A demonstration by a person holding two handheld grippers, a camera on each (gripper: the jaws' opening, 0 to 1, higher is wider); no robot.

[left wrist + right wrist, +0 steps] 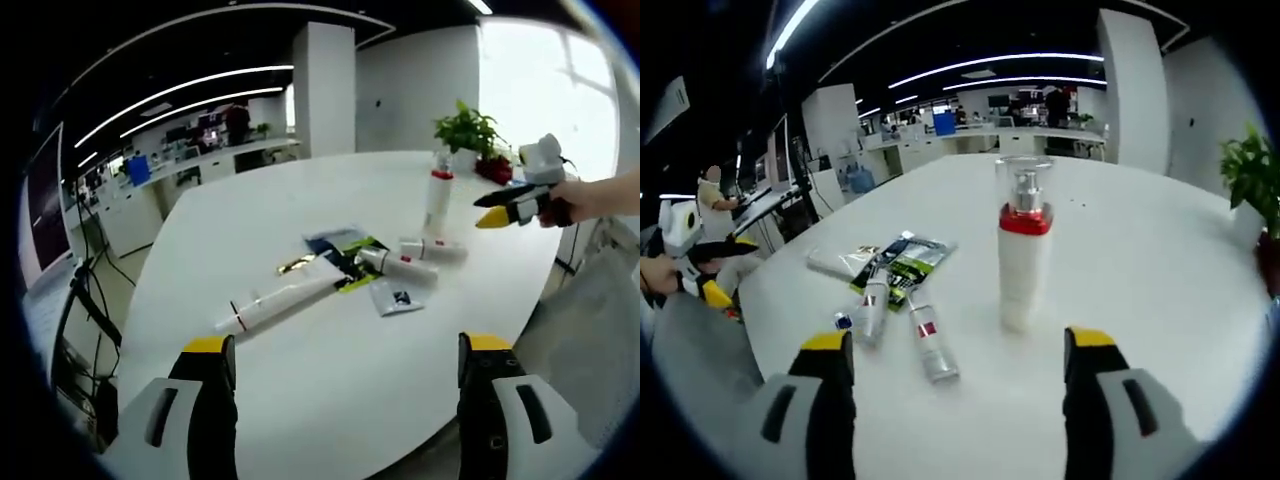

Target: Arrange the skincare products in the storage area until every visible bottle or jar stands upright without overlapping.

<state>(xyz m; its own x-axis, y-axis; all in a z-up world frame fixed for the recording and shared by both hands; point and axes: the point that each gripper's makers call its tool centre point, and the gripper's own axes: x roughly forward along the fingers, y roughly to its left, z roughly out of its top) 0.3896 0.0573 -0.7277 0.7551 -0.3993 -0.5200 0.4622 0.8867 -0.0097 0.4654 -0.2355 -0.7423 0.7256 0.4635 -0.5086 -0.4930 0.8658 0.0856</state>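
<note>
A white pump bottle (1023, 245) with a red collar and clear cap stands upright on the white surface (1140, 250), just ahead of the right tongs (960, 350) and between the lines of their two jaws. In the left gripper view the same bottle (438, 196) stands toward the far side of the surface (300, 210).

Near it two small tubes lie flat. In the right gripper view one (930, 343) points toward the camera and the other (872, 308) lies just beside it, both left of the bottle. The left gripper view shows them as a tube (433, 248) close to the upright bottle and another (392, 264) next to it. A long white tube (275, 298) lies on its side further out, closer to the left tongs (345, 365). Flat sachets (340, 252) in dark and green print lie among the tubes, and a pale sachet (396, 297) lies just in front of them.

The left tongs stand wide apart with nothing between the jaws, held back from the products. The right tongs are also wide, holding nothing; in the left gripper view they (495, 210) appear in a hand (590, 198) to the right of the bottle.

A potted plant (468, 132) stands at the far edge.
</note>
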